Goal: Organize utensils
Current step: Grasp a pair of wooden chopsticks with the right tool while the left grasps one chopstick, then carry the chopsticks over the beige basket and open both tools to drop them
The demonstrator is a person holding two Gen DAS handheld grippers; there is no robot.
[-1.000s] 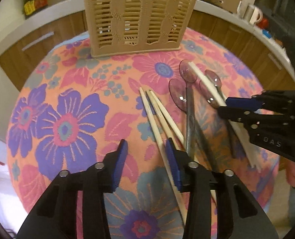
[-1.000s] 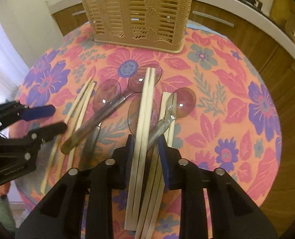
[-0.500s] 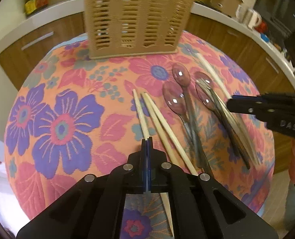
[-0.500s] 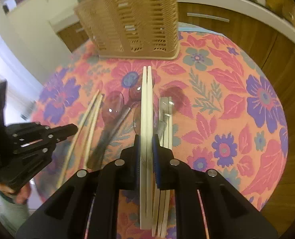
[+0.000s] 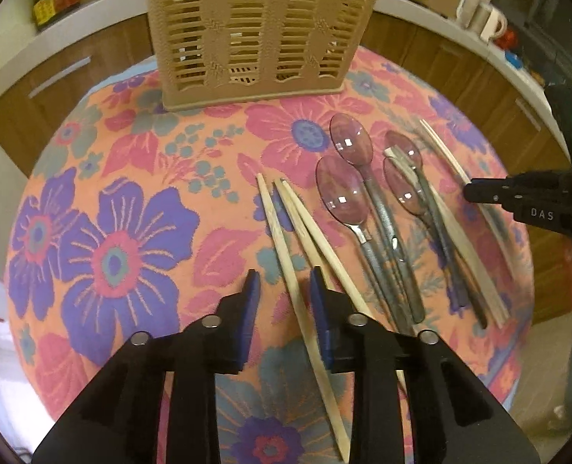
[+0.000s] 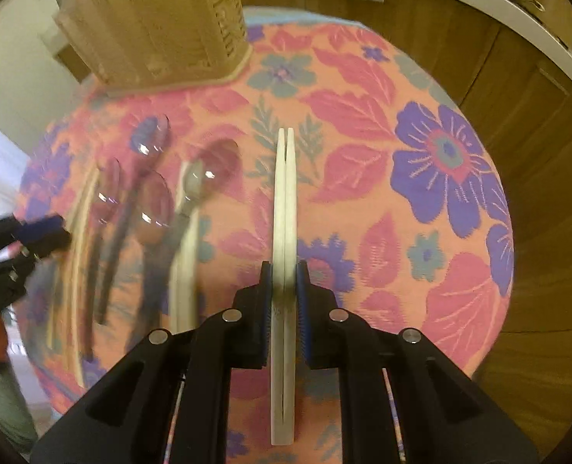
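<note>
Blue-padded left gripper (image 5: 282, 294): jaws partway apart & opening, one wooden chopstick (image 5: 286, 255) lying between the pads on the floral cloth (image 5: 112, 232), pads not pressing it. Two more chopsticks just right of it, then clear spoons (image 5: 344, 193) in a bunch. Slatted basket (image 5: 255, 34) at far edge. Right gripper (image 6: 284, 278): jaws nearly closed, clamped on a pale joined chopstick pair (image 6: 285, 193), held off the cloth, right of the spoons.

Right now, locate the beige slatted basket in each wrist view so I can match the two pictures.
Left wrist view: the beige slatted basket stands top centre, at the far edge of the floral tablecloth.
Right wrist view: the basket is upper left, blurred.
Shared landmark: the clear plastic spoons lying in front of it.
</note>
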